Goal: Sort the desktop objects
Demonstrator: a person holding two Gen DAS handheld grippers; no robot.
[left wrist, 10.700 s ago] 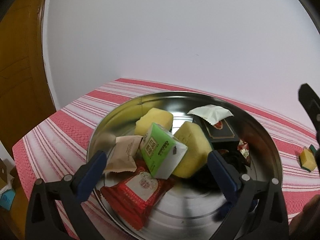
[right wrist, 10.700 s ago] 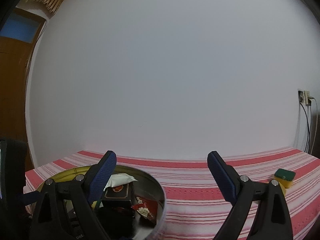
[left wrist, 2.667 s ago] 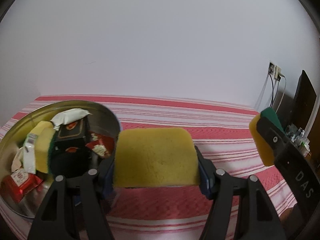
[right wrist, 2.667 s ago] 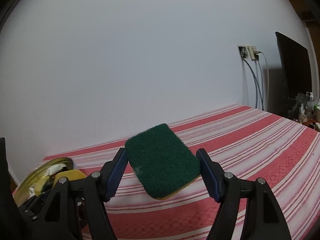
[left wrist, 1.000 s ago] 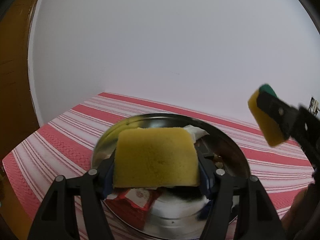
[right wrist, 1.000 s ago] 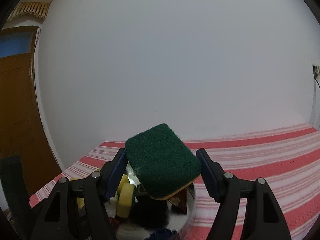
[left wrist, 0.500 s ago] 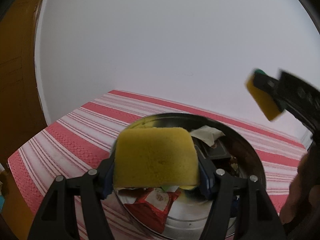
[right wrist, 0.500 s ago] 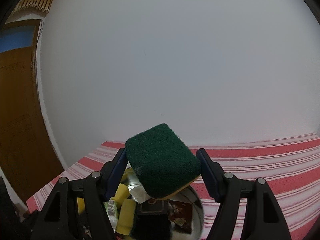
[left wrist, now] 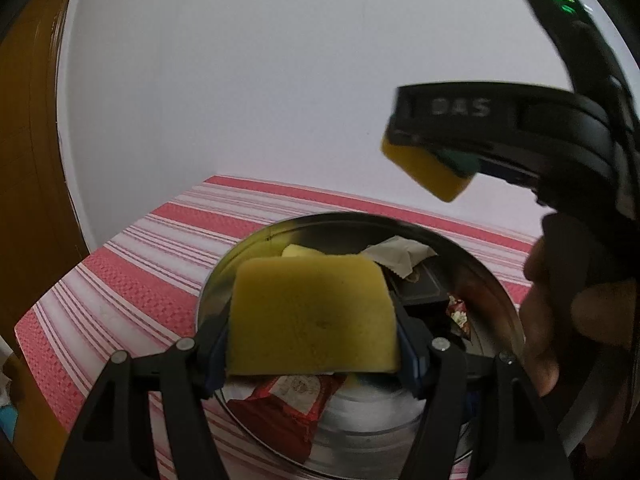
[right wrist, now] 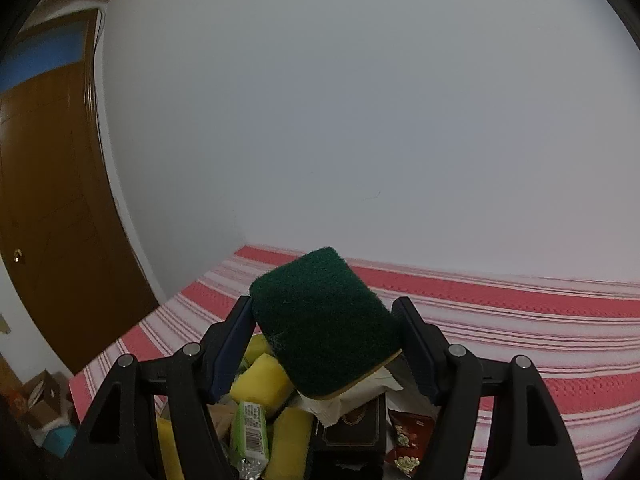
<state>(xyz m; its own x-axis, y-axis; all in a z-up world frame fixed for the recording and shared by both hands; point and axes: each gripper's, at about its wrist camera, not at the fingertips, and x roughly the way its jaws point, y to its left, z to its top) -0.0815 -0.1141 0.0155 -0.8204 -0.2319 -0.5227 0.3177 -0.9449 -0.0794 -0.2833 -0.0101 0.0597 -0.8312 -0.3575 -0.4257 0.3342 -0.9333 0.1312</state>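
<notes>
Yellow sponge [left wrist: 312, 318]: pinched flat between the fingers of the left tool [left wrist: 314, 344], held in the air above the round metal tin [left wrist: 496, 280].
Green-topped sponge [right wrist: 324, 320]: scouring side up, yellow layer beneath, clamped in the right tool [right wrist: 326, 344], tilted, also above the tin.
Tin contents: more yellow sponges [right wrist: 262, 386], a green packet [right wrist: 250, 436], a white sachet [left wrist: 400, 254], a dark box [right wrist: 352, 426], red snack wrappers [left wrist: 294, 400].
Tin position: on the red-and-white striped tabletop [left wrist: 160, 248], near its left end.
Background: white wall [right wrist: 360, 120], brown door [right wrist: 44, 200] at left.
</notes>
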